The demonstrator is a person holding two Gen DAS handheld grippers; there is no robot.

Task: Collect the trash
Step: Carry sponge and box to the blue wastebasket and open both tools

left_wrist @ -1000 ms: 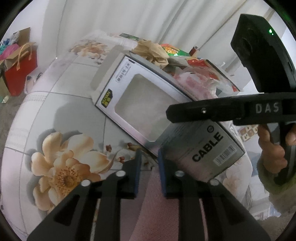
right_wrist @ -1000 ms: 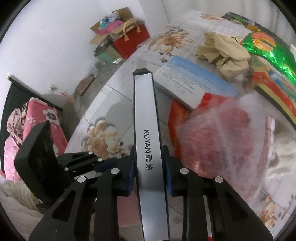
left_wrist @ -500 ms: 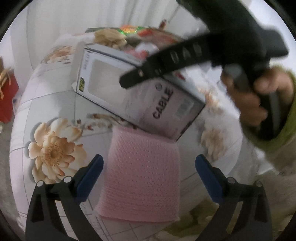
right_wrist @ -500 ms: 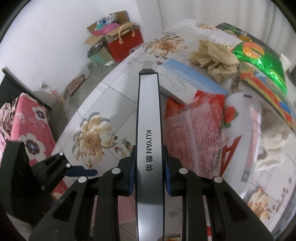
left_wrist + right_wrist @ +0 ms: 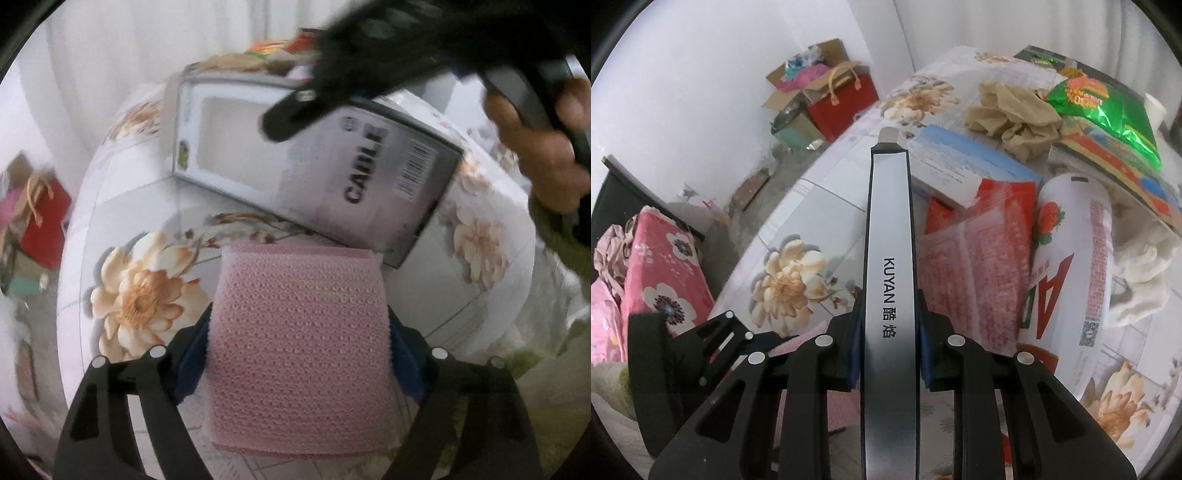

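Left gripper point(image 5: 297, 354) jaws closing around pink knitted pad point(image 5: 299, 347) on floral table point(image 5: 122, 206), cable box point(image 5: 314, 173) at twelve o'clock from the pad, pinched edgewise by right gripper point(image 5: 889, 354), wrappers at two o'clock

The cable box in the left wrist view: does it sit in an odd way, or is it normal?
It looks odd. The cable box does not lie flat: the right gripper is clamped on its narrow edge and holds it tilted, so one lower corner overlaps the far edge of the pink foam sheet on the floral table.
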